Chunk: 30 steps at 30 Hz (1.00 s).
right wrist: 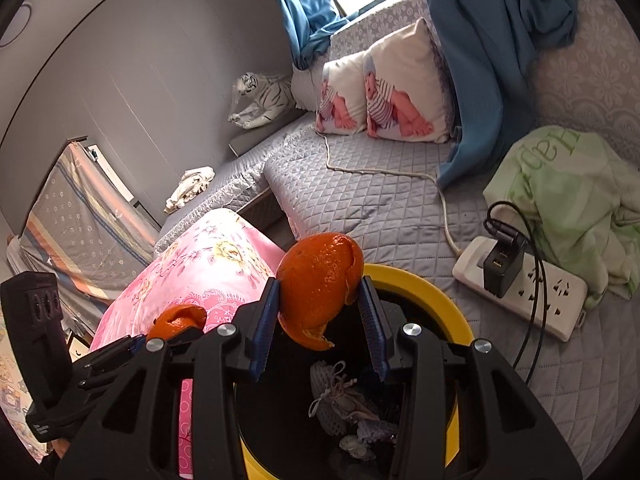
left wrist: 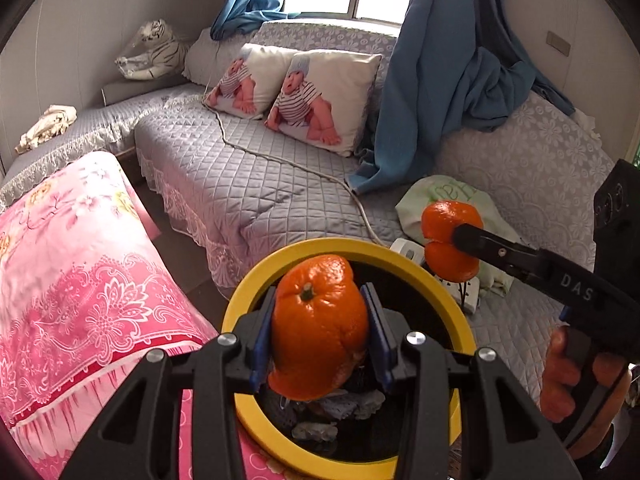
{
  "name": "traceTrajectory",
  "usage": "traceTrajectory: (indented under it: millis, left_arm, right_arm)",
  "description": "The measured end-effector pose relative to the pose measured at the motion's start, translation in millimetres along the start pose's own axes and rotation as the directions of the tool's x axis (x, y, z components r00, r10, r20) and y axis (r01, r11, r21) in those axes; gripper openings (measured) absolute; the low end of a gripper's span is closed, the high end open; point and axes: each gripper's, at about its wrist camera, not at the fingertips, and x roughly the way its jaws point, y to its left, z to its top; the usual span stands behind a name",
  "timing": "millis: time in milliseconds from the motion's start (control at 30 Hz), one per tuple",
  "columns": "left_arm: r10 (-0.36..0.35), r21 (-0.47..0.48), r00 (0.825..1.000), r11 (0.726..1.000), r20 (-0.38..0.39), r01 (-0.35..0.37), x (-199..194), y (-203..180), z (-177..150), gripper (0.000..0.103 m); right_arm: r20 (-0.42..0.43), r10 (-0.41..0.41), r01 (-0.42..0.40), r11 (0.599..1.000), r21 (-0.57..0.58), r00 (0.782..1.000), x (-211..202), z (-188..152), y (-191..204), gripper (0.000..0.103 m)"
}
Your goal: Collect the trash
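2 pieces of orange peel are held above the yellow-rimmed bin (left wrist: 452,284), which serves as the landmark. The left gripper (left wrist: 320,328) is closed on a large domed peel (left wrist: 320,320), pinched between its blue fingers (left wrist: 262,336) directly over the bin's mouth. The right gripper (right wrist: 318,308) is closed on a second peel (right wrist: 316,276), a curled shell with a torn lower edge, held over the bin's far rim. Crumpled paper and foam netting (right wrist: 340,400) are seen already lying inside the bin.

The peels are judged to be very light, soft and hollow, so they are likely to cave in under pressure rather than resist it; the waxy outer skin may be slightly slippery. A hold across the domed sides, as is now taken, seems suitable, and only a gentle squeeze should be needed. A power strip (right wrist: 520,284) with a charger lies on the grey sofa just beside the bin and should be kept clear.
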Motion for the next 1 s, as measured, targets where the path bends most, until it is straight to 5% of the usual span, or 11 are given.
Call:
traceTrajectory:
  millis: [100, 267, 767, 1000]
  left_arm:
    - [-0.005, -0.007, 1.0, 1.0, -0.006, 0.005, 2.4, 1.6, 0.4, 0.039]
    - [0.015, -0.049, 0.999, 0.999, 0.03, -0.014, -4.8, 11.2, 1.6, 0.065]
    - [0.091, -0.169, 0.987, 0.983, 0.133, -0.068, -54.6, 60.0, 9.7, 0.065]
    - [0.173, -0.233, 0.959, 0.965, 0.223, -0.12, -106.6, 92.9, 3.8, 0.065]
  right_arm:
    - [0.0, -0.007, 0.007, 1.0, 0.003, 1.0, 0.3, 0.4, -0.4, 0.041]
    - [0.019, -0.027, 0.026, 0.999, 0.034, 0.999, -3.4, 2.8, -5.3, 0.052]
    - [0.063, -0.025, 0.025, 1.0, 0.004, 0.998, -18.7, 13.5, 14.9, 0.052]
    - [0.077, 0.047, -0.041, 0.997, -0.071, 0.996, -27.5, 15.1, 61.2, 0.052]
